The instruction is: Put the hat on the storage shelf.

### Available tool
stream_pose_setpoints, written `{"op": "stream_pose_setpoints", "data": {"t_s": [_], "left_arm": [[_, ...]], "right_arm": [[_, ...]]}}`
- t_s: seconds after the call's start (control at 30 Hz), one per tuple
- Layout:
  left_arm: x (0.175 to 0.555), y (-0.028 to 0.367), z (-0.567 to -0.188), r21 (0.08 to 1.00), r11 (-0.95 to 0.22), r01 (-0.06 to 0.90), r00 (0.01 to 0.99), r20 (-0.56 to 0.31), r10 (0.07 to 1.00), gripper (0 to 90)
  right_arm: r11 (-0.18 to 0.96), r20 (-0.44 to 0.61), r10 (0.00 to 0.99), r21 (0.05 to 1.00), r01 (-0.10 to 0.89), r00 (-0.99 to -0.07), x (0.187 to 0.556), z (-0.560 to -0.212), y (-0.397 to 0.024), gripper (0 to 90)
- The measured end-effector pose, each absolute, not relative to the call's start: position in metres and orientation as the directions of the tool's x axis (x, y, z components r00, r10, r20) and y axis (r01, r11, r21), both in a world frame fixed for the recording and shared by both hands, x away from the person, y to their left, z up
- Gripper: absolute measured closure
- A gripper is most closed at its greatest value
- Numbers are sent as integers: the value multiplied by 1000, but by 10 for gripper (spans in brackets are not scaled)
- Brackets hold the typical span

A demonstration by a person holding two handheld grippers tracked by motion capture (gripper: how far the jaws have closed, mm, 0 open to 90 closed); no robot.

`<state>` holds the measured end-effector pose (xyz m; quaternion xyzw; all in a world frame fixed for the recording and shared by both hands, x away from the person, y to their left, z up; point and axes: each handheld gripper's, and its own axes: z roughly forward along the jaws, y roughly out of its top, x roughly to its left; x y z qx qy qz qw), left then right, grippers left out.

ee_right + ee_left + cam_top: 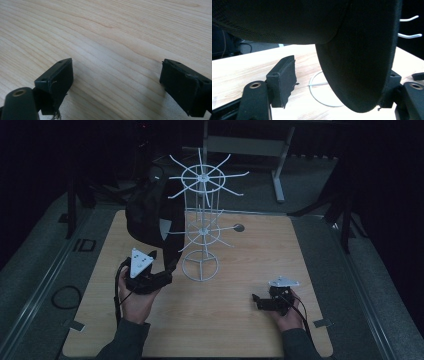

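A black bag (145, 215) hangs on the left side of a white wire rack (201, 220) that stands on the wooden table (250, 265). My left gripper (167, 272) is at the bag's lower edge, just left of the rack's base. In the left gripper view a rounded flap of the black bag (357, 62) hangs down between the jaws of the left gripper (337, 86). The jaws stand wide, the left pad (283, 80) well clear of the cloth. My right gripper (257, 301) rests low at the front right, and in its own view the right gripper (117, 85) is open over bare wood.
The rack's round base ring (317, 92) lies on the table just past the left jaws, and two of its white hooks (409, 27) show at the upper right. A small dark round spot (239, 227) sits on the tabletop behind the rack. Dark floor and stands surround the table.
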<state>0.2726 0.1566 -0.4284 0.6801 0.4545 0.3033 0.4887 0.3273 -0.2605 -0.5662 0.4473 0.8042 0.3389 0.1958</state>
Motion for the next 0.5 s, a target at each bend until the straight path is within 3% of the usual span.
{"op": "stream_pose_setpoints", "data": {"t_s": [0.5], "left_arm": [[269, 157, -428, 942, -98, 321, 410, -45, 911, 247]], "right_arm": [[370, -12, 852, 720, 587, -523, 327, -566, -260, 115]]}}
